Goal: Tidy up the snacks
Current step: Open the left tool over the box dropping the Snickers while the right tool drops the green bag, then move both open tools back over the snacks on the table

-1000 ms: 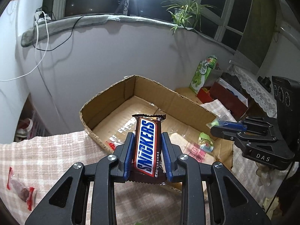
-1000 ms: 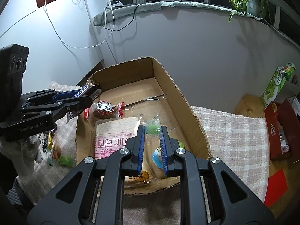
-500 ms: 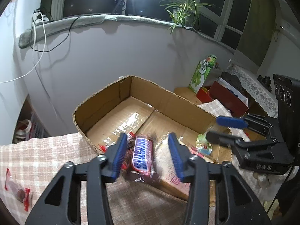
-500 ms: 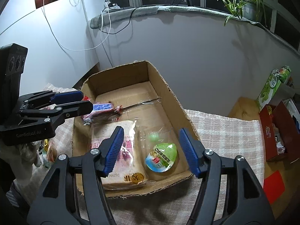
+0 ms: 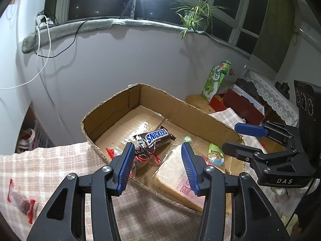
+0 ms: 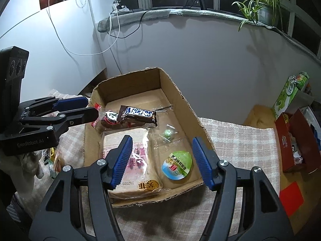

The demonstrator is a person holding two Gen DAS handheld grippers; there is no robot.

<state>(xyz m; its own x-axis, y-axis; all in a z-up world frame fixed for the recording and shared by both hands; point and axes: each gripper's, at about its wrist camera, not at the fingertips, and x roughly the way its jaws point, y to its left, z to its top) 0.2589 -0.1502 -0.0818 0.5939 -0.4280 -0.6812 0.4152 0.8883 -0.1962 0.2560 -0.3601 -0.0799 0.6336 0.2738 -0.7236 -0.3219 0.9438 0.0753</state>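
The left tool (image 5: 156, 167) hovers over the near edge of the cardboard box (image 5: 112, 108), jaws apart and holding nothing; they have just been opening, and the Snickers bar (image 5: 155, 137) now lies loose on the box floor beyond the tips, resting partly on a red-ended wrapped snack (image 5: 143, 156). The right tool (image 6: 162, 161) also stands wide open and empty above the box's near end, its jaws likewise having just spread. Seen from the right wrist, the Snickers bar (image 6: 138, 115) lies across the box, just past a bagged bread slice (image 6: 130, 160) that fills the near left part of the floor. Beside the bread sits a green-lidded jelly cup (image 6: 177, 165) in the near right corner, with a small clear packet holding a green sweet (image 6: 167, 133) between it and the bar. The box stands on a checked cloth (image 6: 240, 140) covering the tabletop. Another wrapped snack (image 5: 21, 201) lies on the cloth well to the left of the box. In the left wrist view the right tool (image 5: 238, 138) appears from the side, reaching in over the box's right wall; in the right wrist view the left tool (image 6: 91, 108) shows at the box's left wall.
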